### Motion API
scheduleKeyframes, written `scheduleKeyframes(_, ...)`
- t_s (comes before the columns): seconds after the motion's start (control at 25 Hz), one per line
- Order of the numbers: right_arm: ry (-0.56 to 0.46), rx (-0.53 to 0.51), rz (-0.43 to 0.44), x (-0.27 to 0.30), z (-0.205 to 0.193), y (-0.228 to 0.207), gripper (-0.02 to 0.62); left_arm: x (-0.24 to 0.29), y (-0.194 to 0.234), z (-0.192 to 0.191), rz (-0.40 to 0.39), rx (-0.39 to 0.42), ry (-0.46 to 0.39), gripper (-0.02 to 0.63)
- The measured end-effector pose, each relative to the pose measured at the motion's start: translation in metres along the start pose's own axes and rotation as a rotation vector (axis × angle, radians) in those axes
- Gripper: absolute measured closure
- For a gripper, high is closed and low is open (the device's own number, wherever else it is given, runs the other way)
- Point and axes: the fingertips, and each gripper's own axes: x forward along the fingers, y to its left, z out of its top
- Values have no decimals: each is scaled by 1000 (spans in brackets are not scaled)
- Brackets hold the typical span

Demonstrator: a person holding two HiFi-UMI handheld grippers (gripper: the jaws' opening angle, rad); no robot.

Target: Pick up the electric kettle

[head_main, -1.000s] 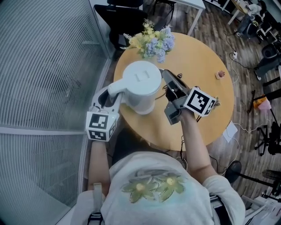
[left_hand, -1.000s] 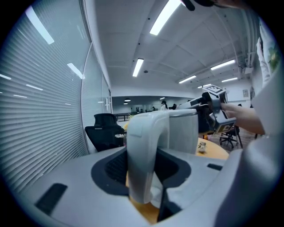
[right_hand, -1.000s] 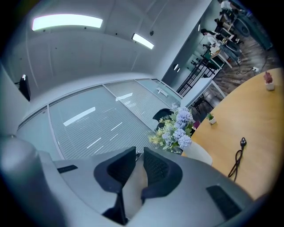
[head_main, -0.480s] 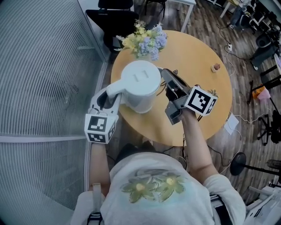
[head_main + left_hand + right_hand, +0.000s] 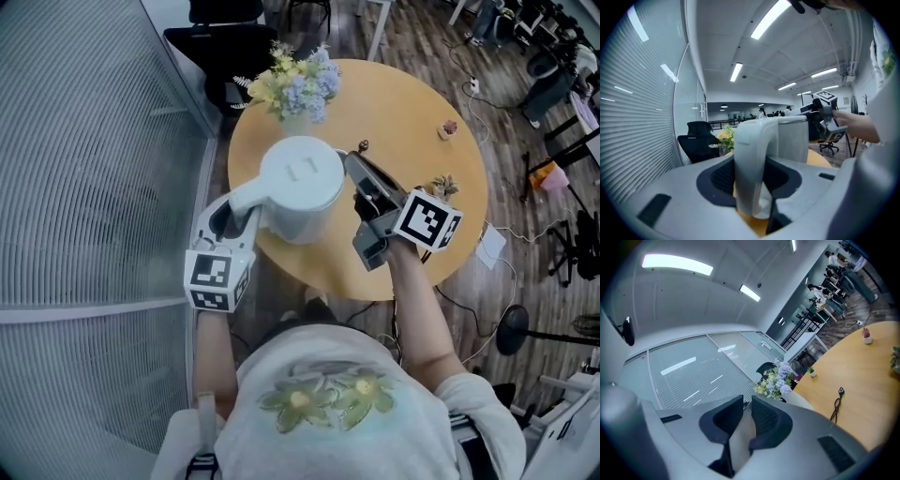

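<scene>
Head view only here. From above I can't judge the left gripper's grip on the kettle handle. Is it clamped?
Observer: Yes. The left gripper view shows the left gripper with its pads pressed on both sides of the kettle at its upright handle.
Operator: Right gripper?
Observer: Its own view shows the right gripper nearly closed, pinching a thin pale strip, apparently the kettle's spout edge.
Operator: How high on the kettle?
Observer: From the left gripper view, it meets the far side at the level of the lid.

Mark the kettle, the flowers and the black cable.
kettle (image 5: 300,176): head view, centre of its lid.
flowers (image 5: 313,84): head view, the purple blooms.
black cable (image 5: 840,391): right gripper view, its plug end.
</scene>
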Motion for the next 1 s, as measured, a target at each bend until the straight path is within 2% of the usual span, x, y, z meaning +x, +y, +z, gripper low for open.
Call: scheduleKeyframes(1.0,-60,5,-110,-61,-36,6,532,-27,-41,-29,-121,-4,-3,457)
